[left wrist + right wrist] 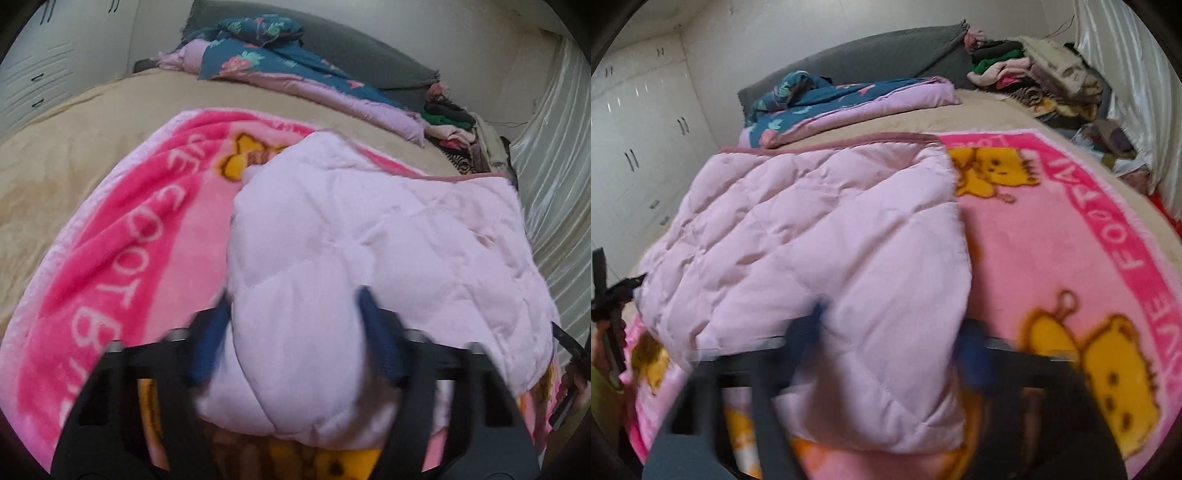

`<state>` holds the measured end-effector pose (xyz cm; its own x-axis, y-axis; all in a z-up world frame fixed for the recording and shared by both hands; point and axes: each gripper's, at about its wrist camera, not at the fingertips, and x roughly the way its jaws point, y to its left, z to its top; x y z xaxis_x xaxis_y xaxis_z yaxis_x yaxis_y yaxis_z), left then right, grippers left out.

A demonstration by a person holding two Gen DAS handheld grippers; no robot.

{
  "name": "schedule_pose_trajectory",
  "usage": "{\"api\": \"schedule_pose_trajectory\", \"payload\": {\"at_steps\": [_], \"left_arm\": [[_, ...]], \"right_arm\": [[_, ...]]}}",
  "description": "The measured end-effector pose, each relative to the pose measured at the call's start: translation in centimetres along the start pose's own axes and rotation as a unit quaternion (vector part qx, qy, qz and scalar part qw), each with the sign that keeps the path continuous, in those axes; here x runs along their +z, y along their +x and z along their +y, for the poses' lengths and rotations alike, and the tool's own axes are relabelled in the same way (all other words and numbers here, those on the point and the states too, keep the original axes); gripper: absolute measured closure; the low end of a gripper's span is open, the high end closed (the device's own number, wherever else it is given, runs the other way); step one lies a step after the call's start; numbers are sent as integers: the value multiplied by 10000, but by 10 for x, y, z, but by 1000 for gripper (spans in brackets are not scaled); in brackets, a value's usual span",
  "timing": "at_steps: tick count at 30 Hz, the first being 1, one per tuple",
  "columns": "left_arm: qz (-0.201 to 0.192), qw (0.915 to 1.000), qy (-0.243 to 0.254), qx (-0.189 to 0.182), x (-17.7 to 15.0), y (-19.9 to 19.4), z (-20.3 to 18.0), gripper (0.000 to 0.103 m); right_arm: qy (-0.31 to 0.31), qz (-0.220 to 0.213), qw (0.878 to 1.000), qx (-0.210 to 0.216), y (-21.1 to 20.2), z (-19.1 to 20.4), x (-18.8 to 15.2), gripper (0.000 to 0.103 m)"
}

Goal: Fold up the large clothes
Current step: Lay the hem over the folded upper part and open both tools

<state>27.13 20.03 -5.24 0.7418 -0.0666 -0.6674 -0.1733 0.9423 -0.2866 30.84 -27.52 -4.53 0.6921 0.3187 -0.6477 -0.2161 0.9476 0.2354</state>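
Observation:
A pale pink quilted padded garment (369, 229) lies on a bright pink fleece blanket with yellow cartoon figures (122, 236) on a bed. My left gripper (295, 306) is shut on the garment's near left corner, fabric bulging between the blue fingers (376, 332). In the right wrist view the same garment (812, 229) lies on the blanket (1052, 240). My right gripper (894, 321) is shut on the garment's near right corner; the view is motion-blurred. The other gripper shows at the far left edge (609, 295).
The bed has a tan sheet (74, 147). A blue floral and lilac quilt (277, 70) lies folded by the grey headboard (886, 51). A pile of mixed clothes (1034, 77) sits at the far corner. White wardrobes (639, 140) and a curtain (554, 155) flank the bed.

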Motion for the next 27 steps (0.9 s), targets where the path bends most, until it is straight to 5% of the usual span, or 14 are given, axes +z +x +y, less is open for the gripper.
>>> {"api": "schedule_pose_trajectory", "payload": {"at_steps": [2,9,16,27], "left_arm": [[-193,9994,229,148,6,-7,-13,71],[-834,9953,136,464,48,-12,-30,78],[-398,9943,154,973,58,41,-29,78],[-172,9948,-62,1006,46,61,-15,75]], "right_arm": [[-122,-253,9996,-99,-6,12,8,83],[301,-782,9954,-466,-3,12,56,88],[734,-187,9938,-820,55,-11,52,88],[852,136,9922,-898,84,-14,39,85]]}}
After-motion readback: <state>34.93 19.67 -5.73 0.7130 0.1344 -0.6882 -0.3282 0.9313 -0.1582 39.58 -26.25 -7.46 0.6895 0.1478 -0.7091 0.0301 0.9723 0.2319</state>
